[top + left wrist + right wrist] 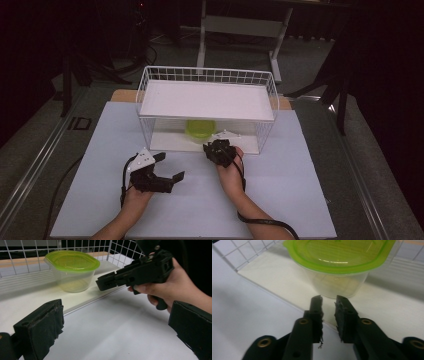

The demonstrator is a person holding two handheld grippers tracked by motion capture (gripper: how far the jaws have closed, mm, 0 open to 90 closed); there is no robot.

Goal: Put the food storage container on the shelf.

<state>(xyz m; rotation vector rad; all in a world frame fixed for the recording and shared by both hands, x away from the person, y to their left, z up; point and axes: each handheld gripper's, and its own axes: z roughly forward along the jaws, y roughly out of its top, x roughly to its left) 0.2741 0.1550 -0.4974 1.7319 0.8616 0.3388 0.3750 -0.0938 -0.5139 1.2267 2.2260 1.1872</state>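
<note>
Partly hidden container (200, 128), shelf (206, 100) above

Wire shelf rack (207, 111) stands at the far middle of the table (300, 200); lidded container (200, 128) sits on the rack's lower shelf, under the upper shelf, near the front edge and about mid-width. Right gripper (216, 149) is at the rack's front edge, just before the container and slightly right of it, tips close to the container but apart from it in the right gripper view. Left gripper (167, 167) is on the table before the rack, left of the container, well clear of the rack's front edge.
</note>
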